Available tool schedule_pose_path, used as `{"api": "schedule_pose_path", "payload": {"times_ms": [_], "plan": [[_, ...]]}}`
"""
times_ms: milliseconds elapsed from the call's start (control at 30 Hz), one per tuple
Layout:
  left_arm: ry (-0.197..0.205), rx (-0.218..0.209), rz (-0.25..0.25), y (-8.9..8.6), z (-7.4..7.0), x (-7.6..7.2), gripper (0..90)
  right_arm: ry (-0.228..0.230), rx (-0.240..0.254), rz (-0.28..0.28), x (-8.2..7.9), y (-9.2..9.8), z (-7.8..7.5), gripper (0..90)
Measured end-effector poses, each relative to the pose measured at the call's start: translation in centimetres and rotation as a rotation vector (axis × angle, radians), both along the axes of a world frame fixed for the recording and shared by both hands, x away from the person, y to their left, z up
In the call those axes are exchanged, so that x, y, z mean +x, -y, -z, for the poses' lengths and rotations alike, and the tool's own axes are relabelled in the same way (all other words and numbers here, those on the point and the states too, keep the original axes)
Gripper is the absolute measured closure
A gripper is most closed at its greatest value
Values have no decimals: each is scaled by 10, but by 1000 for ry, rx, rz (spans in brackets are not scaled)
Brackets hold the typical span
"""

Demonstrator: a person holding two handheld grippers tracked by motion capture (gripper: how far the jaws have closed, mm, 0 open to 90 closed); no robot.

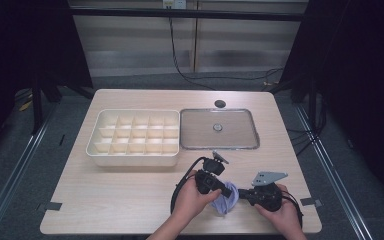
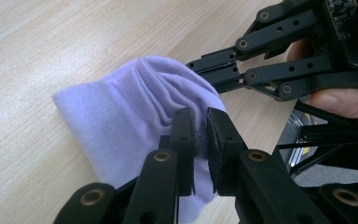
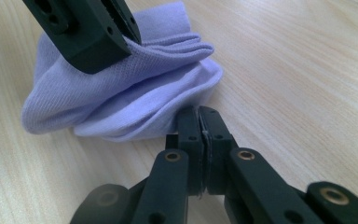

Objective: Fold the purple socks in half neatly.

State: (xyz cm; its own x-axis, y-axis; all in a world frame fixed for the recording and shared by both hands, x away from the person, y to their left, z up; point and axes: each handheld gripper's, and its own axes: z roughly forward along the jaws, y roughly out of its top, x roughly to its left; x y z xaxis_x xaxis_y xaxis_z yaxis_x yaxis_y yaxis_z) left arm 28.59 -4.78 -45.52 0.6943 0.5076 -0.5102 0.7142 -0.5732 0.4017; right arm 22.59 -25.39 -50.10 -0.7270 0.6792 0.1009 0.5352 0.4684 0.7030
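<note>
A pale lilac sock (image 1: 226, 201) lies crumpled on the wooden table (image 1: 130, 190) near its front edge, between the two hand-held grippers. My left gripper (image 1: 228, 191) comes in from the left and is shut on a raised fold of the sock (image 2: 130, 112), with fabric showing between its jaws (image 2: 200, 128). My right gripper (image 1: 241, 194) comes in from the right, its jaws pressed together at the sock's lower edge (image 3: 199, 114), where a pale sliver shows between the pads. The sock (image 3: 121, 84) bunches up under the left gripper (image 3: 121, 32). In the left gripper view the right gripper (image 2: 200, 65) meets the sock's far hem.
A cream box (image 1: 130, 160) divided into several small compartments sits at mid-table left. Beside it on the right lies a flat clear lid (image 1: 200, 130) with a small round knob (image 1: 218, 127). A dark cable hole (image 1: 220, 103) is behind it. Tape marks (image 1: 53, 205) flag the front corners.
</note>
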Motion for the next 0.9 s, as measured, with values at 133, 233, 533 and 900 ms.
{"api": "schedule_pose_path", "payload": {"times_ms": [133, 233, 533, 900], "plan": [[-5, 3, -1, -1, 0, 0, 816, -1, 5, 0, 0, 0, 0, 879], [-4, 0, -5, -1, 0, 0, 815, -2, 6, 0, 0, 1, 0, 879], [2, -1, 2, 1, 0, -1, 811, -5, 8, 3, 0, 0, 0, 879], [4, -2, 5, 1, -1, -1, 796, -3, 8, 3, 0, 0, 0, 879]]}}
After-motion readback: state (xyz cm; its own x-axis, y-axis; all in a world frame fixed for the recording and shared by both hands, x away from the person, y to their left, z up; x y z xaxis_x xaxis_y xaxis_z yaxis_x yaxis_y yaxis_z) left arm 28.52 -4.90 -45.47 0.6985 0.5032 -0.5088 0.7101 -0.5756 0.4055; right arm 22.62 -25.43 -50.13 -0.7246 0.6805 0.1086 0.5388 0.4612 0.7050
